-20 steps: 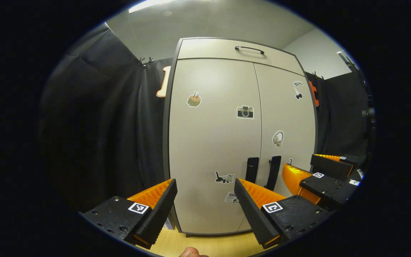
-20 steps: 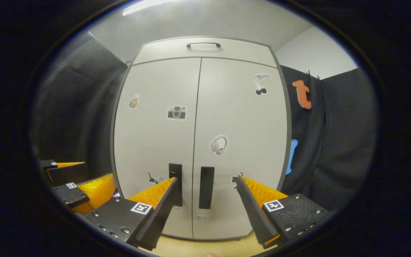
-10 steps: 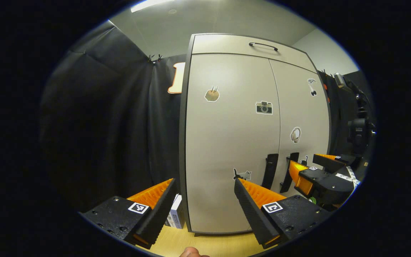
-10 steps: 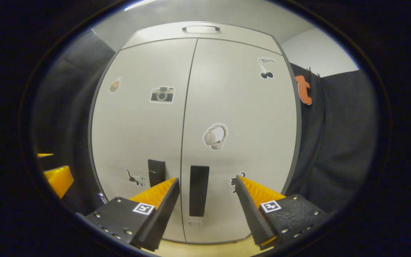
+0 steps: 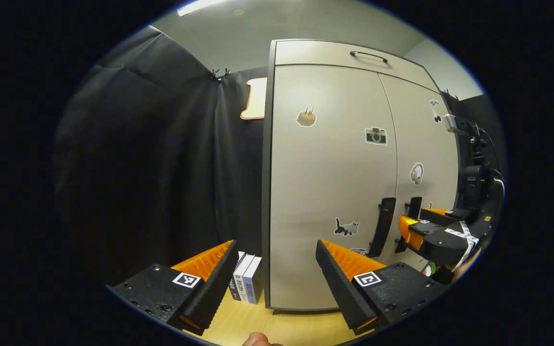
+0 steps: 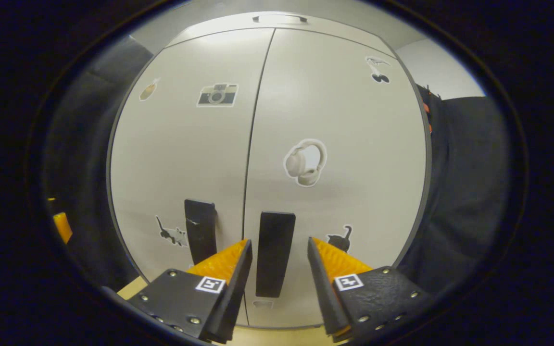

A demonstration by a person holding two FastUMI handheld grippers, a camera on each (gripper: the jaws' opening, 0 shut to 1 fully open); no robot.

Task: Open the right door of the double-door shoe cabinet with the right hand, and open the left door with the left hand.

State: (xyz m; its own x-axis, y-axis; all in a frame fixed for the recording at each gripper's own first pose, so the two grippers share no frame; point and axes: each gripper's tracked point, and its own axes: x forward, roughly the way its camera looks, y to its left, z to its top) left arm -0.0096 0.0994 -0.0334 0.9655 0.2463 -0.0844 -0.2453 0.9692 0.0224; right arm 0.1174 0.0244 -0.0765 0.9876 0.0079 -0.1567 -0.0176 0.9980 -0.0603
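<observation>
Left gripper view: the left gripper (image 5: 274, 269) is spread, holding nothing; the left door handle (image 5: 384, 226) lies right of its fingers, an awkward reach.

Right gripper view: the right gripper (image 6: 277, 269) brackets the right door handle (image 6: 273, 252), unclenched; closing off-centre could slip.

Ahead of the right gripper (image 6: 277, 254), the shoe cabinet (image 6: 354, 144) is pale beige with a dark grey frame, and both door handles (image 6: 274, 252) are flat black. Stickers dot the doors: a cream headphone sticker (image 6: 305, 162), a black-and-grey camera sticker (image 6: 217, 94), black cat stickers (image 6: 339, 239). Between the left gripper's fingers (image 5: 209, 262), white and pale blue boxes (image 5: 247, 284) stand on light yellow wood floor (image 5: 258, 322).
</observation>
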